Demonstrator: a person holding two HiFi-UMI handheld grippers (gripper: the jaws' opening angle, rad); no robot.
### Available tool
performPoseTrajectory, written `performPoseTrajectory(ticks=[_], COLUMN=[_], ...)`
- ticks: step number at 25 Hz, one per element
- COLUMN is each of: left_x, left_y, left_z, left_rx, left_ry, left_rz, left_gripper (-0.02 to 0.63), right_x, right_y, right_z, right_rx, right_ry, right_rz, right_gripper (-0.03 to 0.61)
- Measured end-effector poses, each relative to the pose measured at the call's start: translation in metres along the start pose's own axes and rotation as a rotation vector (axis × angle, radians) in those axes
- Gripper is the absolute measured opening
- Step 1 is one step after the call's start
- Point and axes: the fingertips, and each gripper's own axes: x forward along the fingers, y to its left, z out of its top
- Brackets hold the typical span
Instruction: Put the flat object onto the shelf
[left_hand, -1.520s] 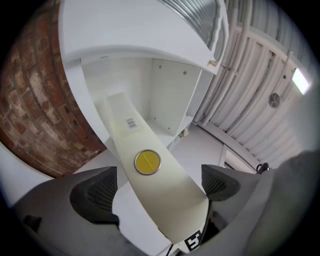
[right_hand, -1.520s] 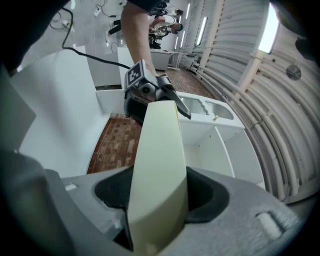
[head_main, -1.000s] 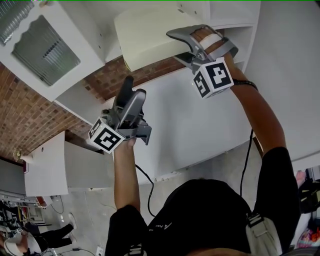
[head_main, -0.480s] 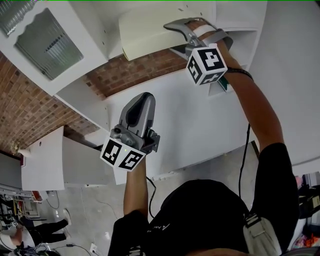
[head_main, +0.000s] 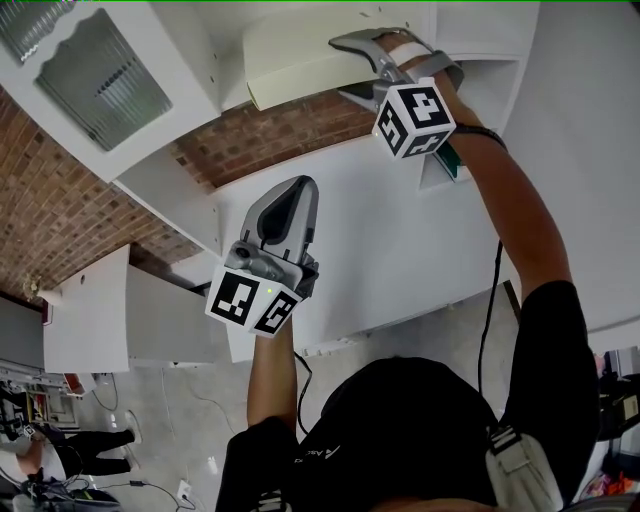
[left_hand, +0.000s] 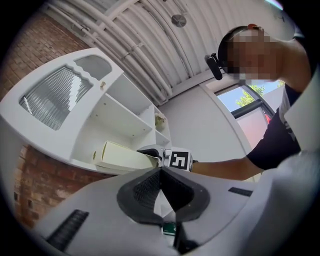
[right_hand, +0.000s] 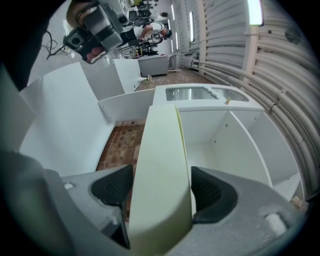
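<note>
Flat object (head_main: 295, 55), a pale cream slab: top centre of the head view, lying inside a compartment of the white shelf (left_hand: 120, 112) and apparently resting on its lowest board. Its near edge juts out above the brick wall (head_main: 260, 140).

Right gripper (right_hand: 161, 186): set around that near edge, one jaw to each face. The jaws have just been opening and now stand wide, with the slab between them. The pads sit just beside its faces and do not seem to press.

Reading: release is under way and the board takes the weight.

Left gripper (left_hand: 160, 172): mid-frame in the head view, well apart from the slab. Its jaws have just been closing and are now together, with nothing between them.

Judgement: placement is nearly done. What remains is to draw the right gripper straight back without dragging the slab out
</note>
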Motion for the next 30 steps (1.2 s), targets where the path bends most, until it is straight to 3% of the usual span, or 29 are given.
performPoseTrajectory(ticks=[2, 9, 16, 20, 23, 26, 30], left_x=[0.000, 0.001, 0.009, 0.010, 0.008, 0.005, 0.003], left_y=[0.001, 0.003, -0.006, -0.016, -0.021, -0.024, -0.024], left_z=[0.000, 0.013, 0.031, 0.034, 0.033, 0.031, 0.030], left_rx=[0.004, 0.049, 0.105, 0.115, 0.112, 0.119, 0.148], left_ry=[0.006, 0.019, 0.009, -0.002, -0.005, -0.001, 0.008], left_rz=[0.012, 0.055, 0.058, 0.054, 0.055, 0.063, 0.080], left_gripper=[-0.002, -0.002, -0.002, -0.002, -0.002, -0.002, -0.002], right_x=[-0.006, -0.059, -0.124, -0.153, -0.164, -0.170, -0.172], right_y=[0.000, -0.014, -0.022, -0.020, -0.014, -0.005, 0.009], right_z=[0.003, 0.021, 0.065, 0.084, 0.088, 0.085, 0.083], right_rx=[0.013, 0.139, 0.570, 0.824, 0.958, 1.033, 1.092], right_ry=[-0.030, -0.115, -0.328, -0.464, -0.491, -0.501, -0.519], right_rz=[-0.010, -0.105, -0.134, -0.149, -0.154, -0.170, -0.170], right_gripper=[0.370, 0.370, 0.354, 0.256, 0.167, 0.083, 0.023])
